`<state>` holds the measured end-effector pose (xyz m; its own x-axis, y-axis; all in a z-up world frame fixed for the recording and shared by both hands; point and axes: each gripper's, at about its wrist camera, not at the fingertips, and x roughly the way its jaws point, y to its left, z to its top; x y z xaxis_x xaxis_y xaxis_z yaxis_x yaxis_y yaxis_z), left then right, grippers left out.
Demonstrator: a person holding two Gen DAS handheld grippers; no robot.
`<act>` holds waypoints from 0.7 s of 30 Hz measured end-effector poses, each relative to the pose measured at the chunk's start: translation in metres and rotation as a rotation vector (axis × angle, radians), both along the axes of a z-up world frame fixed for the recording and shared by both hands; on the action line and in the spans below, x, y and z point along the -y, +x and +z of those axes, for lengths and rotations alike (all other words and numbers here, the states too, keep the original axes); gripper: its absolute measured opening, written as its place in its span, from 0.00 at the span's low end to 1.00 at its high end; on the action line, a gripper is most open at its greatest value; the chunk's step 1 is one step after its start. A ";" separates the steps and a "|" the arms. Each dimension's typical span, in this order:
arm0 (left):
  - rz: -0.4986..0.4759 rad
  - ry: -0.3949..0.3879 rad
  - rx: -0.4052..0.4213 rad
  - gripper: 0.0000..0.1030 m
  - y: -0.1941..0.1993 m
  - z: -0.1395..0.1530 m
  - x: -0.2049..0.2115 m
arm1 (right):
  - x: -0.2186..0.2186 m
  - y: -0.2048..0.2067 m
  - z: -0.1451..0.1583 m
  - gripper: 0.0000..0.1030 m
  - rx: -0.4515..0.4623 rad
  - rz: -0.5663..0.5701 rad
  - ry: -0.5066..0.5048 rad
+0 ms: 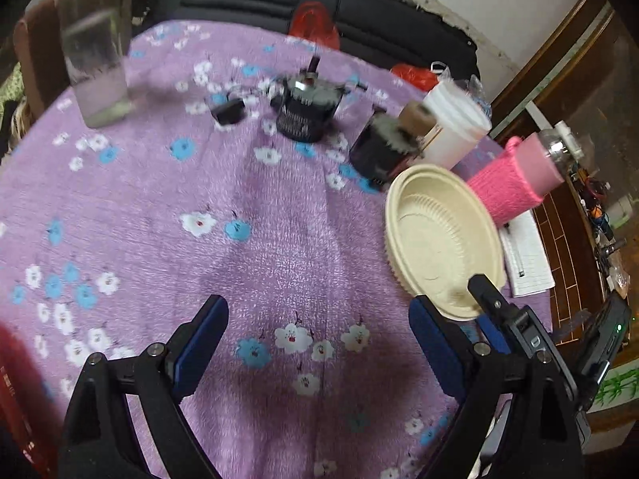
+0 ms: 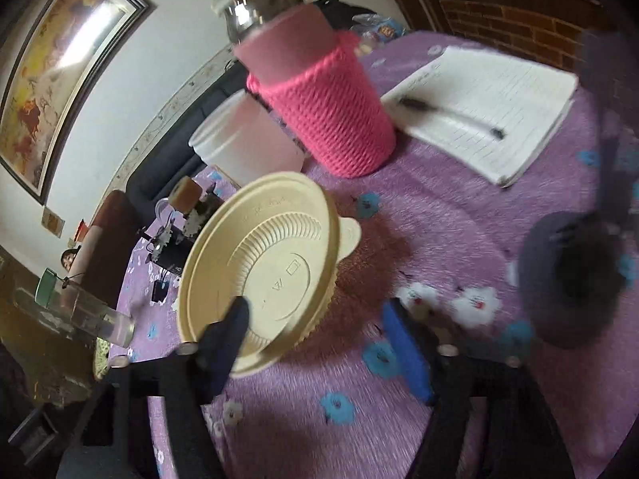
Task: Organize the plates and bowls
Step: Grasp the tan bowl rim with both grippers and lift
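A stack of cream ribbed plastic bowls (image 1: 439, 239) stands on the purple flowered cloth, tilted, at the right of the left wrist view. It also shows in the right wrist view (image 2: 271, 267), tipped toward the camera. My right gripper (image 2: 323, 331) is open; its left finger lies over the bowl's near rim and its right finger is beside the stack. My left gripper (image 1: 319, 327) is open and empty over the cloth, just left of the bowls. The right gripper's finger shows against the bowl rim in the left wrist view (image 1: 485, 291).
A pink knitted-sleeve bottle (image 2: 323, 111), a white tub (image 2: 243, 143), a notebook with a pen (image 2: 487, 107), small black gadgets (image 1: 303, 111) and a clear glass (image 1: 96, 56) stand on the table. A dark blurred object (image 2: 571, 275) is at the right.
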<state>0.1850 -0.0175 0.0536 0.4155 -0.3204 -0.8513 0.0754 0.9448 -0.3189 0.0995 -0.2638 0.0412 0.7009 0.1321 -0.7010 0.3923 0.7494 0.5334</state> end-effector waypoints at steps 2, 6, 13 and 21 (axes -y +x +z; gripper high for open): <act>0.007 0.005 0.009 0.88 0.007 -0.005 -0.002 | 0.003 0.006 -0.008 0.46 0.011 0.017 0.021; 0.026 -0.027 0.003 0.88 0.020 -0.010 -0.007 | 0.003 0.014 -0.018 0.14 0.008 0.088 0.057; -0.017 -0.028 0.056 0.88 0.026 -0.004 0.004 | -0.007 0.013 -0.013 0.11 -0.025 0.200 0.166; -0.076 0.089 -0.017 0.30 0.026 -0.026 0.015 | -0.036 0.018 -0.016 0.13 -0.047 0.265 0.164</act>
